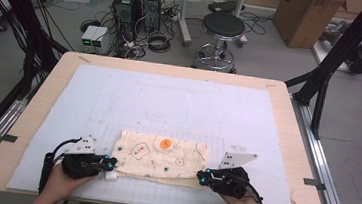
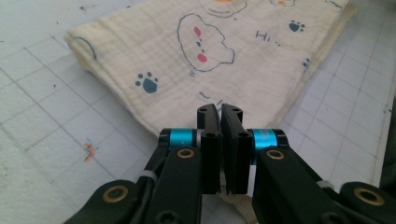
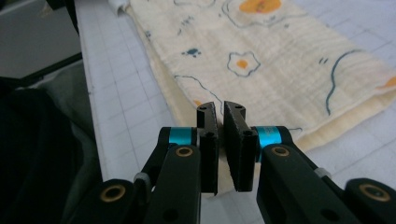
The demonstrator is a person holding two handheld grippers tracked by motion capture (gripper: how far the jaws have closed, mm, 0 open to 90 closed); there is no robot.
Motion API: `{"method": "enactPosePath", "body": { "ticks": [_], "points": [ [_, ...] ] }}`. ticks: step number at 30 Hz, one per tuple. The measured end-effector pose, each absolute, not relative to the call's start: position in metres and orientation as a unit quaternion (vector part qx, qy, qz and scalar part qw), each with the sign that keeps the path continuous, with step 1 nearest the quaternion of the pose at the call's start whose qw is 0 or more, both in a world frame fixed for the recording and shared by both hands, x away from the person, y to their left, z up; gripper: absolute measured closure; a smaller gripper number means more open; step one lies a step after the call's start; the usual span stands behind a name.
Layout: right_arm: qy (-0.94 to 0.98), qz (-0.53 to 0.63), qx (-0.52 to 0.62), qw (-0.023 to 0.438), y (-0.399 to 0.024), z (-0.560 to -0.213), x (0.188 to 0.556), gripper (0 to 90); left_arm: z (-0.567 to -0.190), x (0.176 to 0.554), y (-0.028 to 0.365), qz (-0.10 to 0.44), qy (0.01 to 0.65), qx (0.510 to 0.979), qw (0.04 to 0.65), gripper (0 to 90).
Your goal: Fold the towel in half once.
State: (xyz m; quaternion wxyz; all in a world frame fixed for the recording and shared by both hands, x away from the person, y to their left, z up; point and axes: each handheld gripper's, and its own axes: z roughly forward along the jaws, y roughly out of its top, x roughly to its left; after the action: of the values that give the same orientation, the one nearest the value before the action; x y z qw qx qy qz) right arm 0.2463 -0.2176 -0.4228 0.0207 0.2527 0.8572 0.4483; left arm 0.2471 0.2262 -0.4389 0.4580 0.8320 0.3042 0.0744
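Muslin cloth (image 1: 162, 156) corners sit pinched in both closed claws, left (image 2: 220, 109) and right (image 3: 220, 108); uneven lifting could slip a thin edge free.

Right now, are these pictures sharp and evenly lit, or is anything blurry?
High view: soft, even light, slightly grainy, faint shadows under the grippers beside the cloth. Left gripper view: cloth print crisp, the near black arms soft. Right gripper view: jaws sharp, the far end of the cloth blurred, a dark patch at the left edge.
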Motion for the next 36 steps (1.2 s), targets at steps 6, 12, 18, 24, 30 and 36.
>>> {"method": "enactPosePath", "body": {
  "ticks": [6,12,18,24,30,36],
  "points": [
    [0.852,0.459,0.249,0.02,-0.219,-0.417,0.241,84.8,-0.437,0.246,0.228,0.074,0.305,0.827,0.467,86.2],
    [0.867,0.433,0.247,0.001,-0.217,-0.428,0.235,84.7,-0.439,0.243,0.227,0.063,0.293,0.839,0.454,86.3],
    [0.867,0.431,0.248,-0.015,-0.217,-0.431,0.236,70.1,-0.436,0.242,0.229,0.046,0.291,0.826,0.481,70.1],
    [0.847,0.463,0.26,0.002,-0.219,-0.417,0.246,61.9,-0.427,0.249,0.224,0.062,0.289,0.817,0.495,60.5],
    [0.839,0.471,0.272,0.026,-0.208,-0.408,0.268,79.1,-0.419,0.263,0.205,0.082,0.283,0.822,0.488,78.6],
    [0.832,0.477,0.28,0.042,-0.19,-0.398,0.294,89.5,-0.415,0.287,0.182,0.094,0.284,0.823,0.482,88.6]
  ]
}}
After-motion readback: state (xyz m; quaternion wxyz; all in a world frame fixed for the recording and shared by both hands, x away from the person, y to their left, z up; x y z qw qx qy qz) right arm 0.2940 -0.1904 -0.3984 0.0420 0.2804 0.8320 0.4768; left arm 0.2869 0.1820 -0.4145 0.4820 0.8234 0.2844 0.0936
